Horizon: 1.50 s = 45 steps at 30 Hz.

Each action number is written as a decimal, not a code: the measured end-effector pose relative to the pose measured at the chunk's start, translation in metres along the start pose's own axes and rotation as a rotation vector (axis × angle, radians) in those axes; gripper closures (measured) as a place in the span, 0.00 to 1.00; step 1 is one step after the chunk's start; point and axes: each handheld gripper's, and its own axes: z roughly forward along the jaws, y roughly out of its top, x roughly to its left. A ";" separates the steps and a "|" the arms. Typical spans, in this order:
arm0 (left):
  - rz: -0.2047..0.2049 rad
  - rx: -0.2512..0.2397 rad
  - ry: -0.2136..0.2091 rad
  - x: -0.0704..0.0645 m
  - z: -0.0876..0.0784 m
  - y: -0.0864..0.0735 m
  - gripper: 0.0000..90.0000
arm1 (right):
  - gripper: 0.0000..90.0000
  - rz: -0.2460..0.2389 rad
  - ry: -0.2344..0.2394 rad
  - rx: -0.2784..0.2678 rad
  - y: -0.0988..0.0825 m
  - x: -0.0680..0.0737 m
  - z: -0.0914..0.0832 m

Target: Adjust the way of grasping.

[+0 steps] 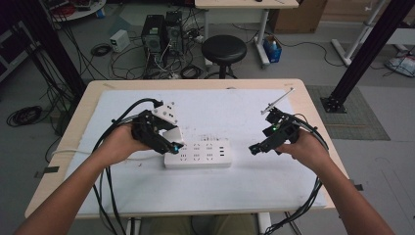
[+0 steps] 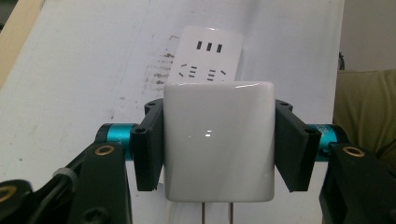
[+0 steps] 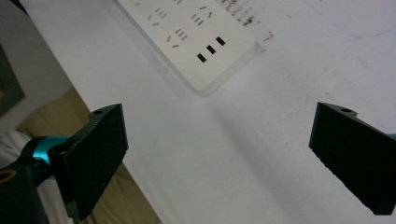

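A white power strip lies flat near the middle of the white table sheet, its sockets facing up. My left gripper is shut on a white plug adapter, held just over the strip's left end. In the left gripper view both pads press the sides of the plug adapter, its two metal prongs point down, and the power strip shows beyond it. My right gripper hovers open to the right of the strip with nothing between its jaws. The right gripper view has the power strip at the top.
The strip's white cable runs off to the left across the table. A thin metal rod lies at the sheet's far right corner. Behind the table stand a black stool and computer towers among floor cables.
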 end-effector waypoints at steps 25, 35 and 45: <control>0.063 -0.087 -0.025 -0.021 0.033 0.027 0.47 | 0.04 0.380 0.373 -0.218 -0.012 0.005 0.013; 0.069 -0.134 -0.060 -0.026 0.050 0.038 0.47 | 0.04 0.419 0.394 -0.211 -0.003 0.013 0.020; 0.069 -0.170 -0.069 -0.029 0.058 0.044 0.47 | 0.04 0.427 0.404 -0.185 0.007 0.018 0.024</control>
